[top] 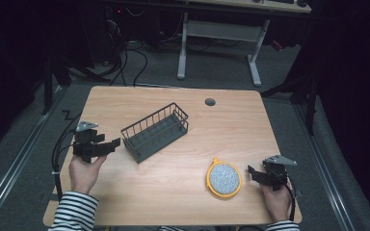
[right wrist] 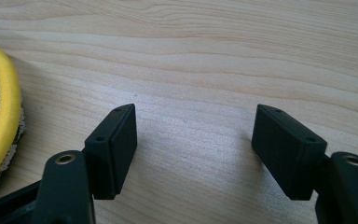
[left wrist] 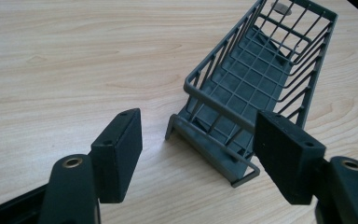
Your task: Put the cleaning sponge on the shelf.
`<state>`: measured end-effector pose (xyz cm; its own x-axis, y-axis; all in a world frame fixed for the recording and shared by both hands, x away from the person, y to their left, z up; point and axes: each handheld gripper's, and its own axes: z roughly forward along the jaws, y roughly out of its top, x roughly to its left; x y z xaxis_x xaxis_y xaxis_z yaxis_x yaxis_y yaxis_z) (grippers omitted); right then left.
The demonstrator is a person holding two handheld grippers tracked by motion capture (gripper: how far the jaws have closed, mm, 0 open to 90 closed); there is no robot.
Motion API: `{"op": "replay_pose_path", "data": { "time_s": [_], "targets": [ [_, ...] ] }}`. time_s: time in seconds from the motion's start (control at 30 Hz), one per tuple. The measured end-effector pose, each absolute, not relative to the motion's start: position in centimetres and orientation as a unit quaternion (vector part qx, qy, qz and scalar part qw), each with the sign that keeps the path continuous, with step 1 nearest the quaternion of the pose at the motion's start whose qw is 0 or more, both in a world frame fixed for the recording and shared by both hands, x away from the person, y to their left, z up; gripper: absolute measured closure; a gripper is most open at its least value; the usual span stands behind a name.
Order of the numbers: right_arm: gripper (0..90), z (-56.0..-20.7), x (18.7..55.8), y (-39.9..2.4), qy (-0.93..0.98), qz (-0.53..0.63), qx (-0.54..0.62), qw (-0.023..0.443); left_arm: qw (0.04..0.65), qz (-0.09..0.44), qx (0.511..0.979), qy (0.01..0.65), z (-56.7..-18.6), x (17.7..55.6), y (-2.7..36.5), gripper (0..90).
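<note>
Black pads [left wrist: 121, 154] of the left gripper [left wrist: 198, 156] stand wide apart with nothing pinched between them; in the left gripper view they frame the near end of a dark grey wire basket [left wrist: 256, 79], whose low front rail lies on the wood just ahead of the gap, untouched by either pad. In the high view that left gripper [top: 111, 144] sits at about nine o'clock on the wooden table [top: 173, 192], its tips pointing toward three o'clock and stopping just short of the basket's near end. The wire basket [top: 155, 132] rests near the table's middle, its long axis running from seven o'clock to one o'clock, empty as far as can be seen. Pads [right wrist: 114, 149] of the right gripper [right wrist: 196, 154] are likewise spread, bare wood between them and nothing grasped. That right gripper [top: 253, 174] lies at about four o'clock on the table, pointing toward nine o'clock. Just beside its tips lies a round yellow-rimmed scouring pad [top: 224, 179] with a silvery glittering face, near but apart from the jaws; its yellow rim [right wrist: 0, 112] curves along the nine o'clock edge of the right gripper view. A hand [top: 84, 174] in a striped sleeve [top: 74, 211] holds the left gripper from six o'clock. A small dark grommet [top: 210, 102] sits near the table's twelve o'clock edge.
</note>
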<state>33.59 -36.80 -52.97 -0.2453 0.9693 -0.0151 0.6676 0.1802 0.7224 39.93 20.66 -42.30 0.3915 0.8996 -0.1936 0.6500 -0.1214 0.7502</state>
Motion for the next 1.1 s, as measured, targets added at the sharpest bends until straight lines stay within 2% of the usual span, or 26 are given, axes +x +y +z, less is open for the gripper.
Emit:
{"op": "replay_pose_path", "data": {
  "time_s": [0.23,0.63,0.87,1.1],
  "targets": [
    [31.3,-53.0,33.6,-36.8,0.728,0.306,0.562,0.246,0.393,0.157,0.737,0.527,-41.2,41.1,19.9,33.8],
    [31.1,-53.0,33.6,-36.8,0.729,0.307,0.561,0.245,0.339,0.167,0.760,0.528,-40.9,44.5,17.7,36.5],
    [31.1,-53.0,33.6,-36.8,0.729,0.307,0.560,0.245,0.312,0.155,0.769,0.536,-42.6,46.3,16.9,42.0],
    [30.9,-53.0,33.6,-36.8,0.730,0.307,0.559,0.245,0.297,0.149,0.775,0.537,-43.7,47.0,16.2,54.4]
  ]
}}
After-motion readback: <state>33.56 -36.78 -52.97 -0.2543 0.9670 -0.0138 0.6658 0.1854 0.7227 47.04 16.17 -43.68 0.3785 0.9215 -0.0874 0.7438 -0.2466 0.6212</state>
